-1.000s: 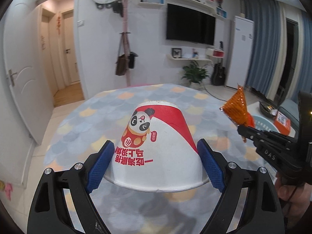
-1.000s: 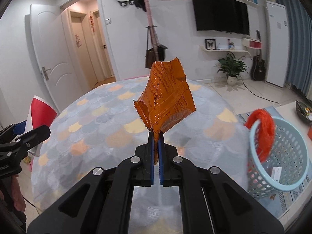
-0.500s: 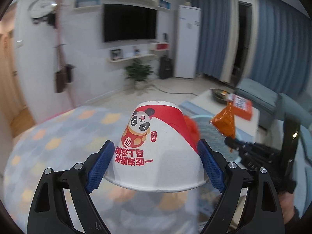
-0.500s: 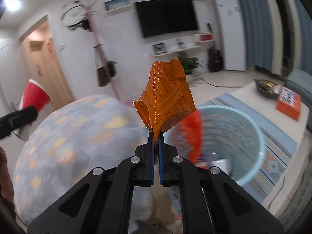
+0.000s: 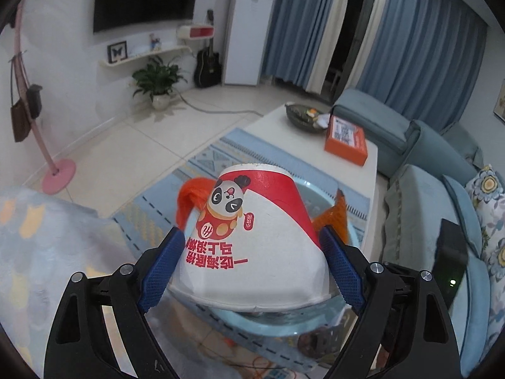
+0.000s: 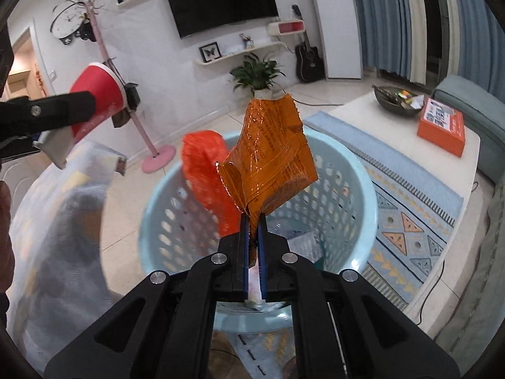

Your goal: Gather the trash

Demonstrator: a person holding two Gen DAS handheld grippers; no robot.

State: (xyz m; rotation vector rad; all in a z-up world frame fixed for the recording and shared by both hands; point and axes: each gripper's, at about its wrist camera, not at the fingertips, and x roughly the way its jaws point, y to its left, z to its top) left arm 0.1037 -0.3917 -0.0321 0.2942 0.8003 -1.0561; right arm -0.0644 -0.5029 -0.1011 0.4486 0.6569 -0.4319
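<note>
My left gripper (image 5: 252, 262) spans wide, pads pressed on an upturned, tapered paper cup (image 5: 252, 246). My right gripper (image 6: 252, 230) pinches a crinkly orange foil wrapper (image 6: 268, 164) — just beyond it, the perforated pale-blue plastic basket (image 6: 356, 195).

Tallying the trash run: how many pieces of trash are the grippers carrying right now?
2. A paper bowl, upside down, is clamped in the left gripper; an orange wrapper is pinched in the right gripper above the basket. More trash may lie hidden inside the basket.

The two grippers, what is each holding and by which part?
Left gripper clamps the upside-down red-and-white paper bowl across its wide rim end. Right gripper pinches the crinkled orange foil wrapper by its bottom edge.
</note>
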